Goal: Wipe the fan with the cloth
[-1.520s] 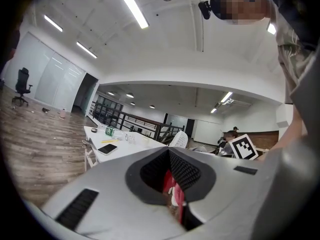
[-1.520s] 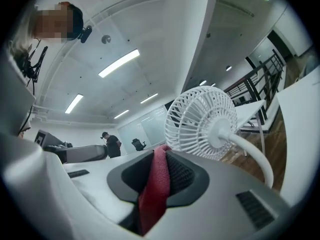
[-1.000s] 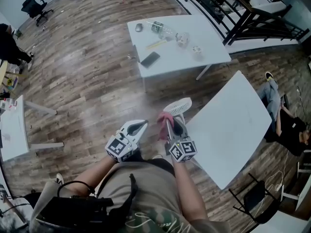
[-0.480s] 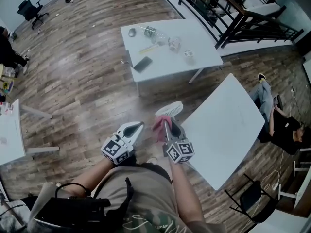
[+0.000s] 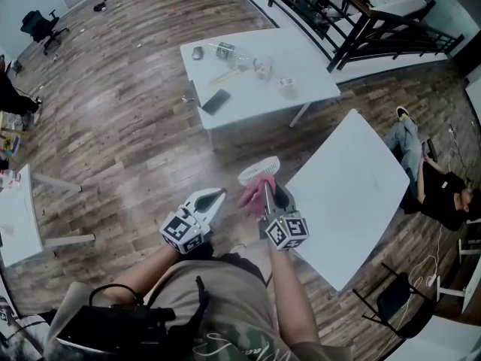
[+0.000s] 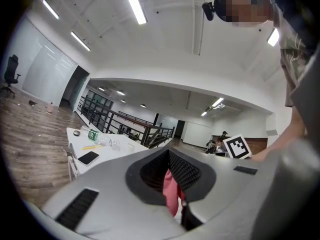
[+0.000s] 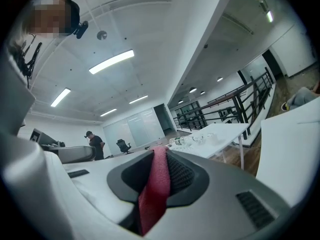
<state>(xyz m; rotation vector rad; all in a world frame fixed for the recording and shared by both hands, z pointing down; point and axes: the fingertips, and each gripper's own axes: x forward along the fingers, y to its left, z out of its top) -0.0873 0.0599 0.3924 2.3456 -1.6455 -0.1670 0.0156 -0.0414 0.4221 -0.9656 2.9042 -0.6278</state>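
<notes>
The right gripper (image 5: 266,192), grasping the cloth (image 5: 252,194), has moved in just beside the fan (image 5: 258,173). The left gripper (image 5: 219,195) is clenched. Wiping can probably start.

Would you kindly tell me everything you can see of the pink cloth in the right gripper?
The cloth is pinkish-red and looks like a soft, woven fabric, gathered into a narrow fold. The right gripper is shut on it, with a strip running up between the jaws and out past their tips. In the head view it shows as a small crumpled bunch ahead of that gripper, held in the air right beside the white fan. Whether it touches the fan I cannot tell.
</notes>
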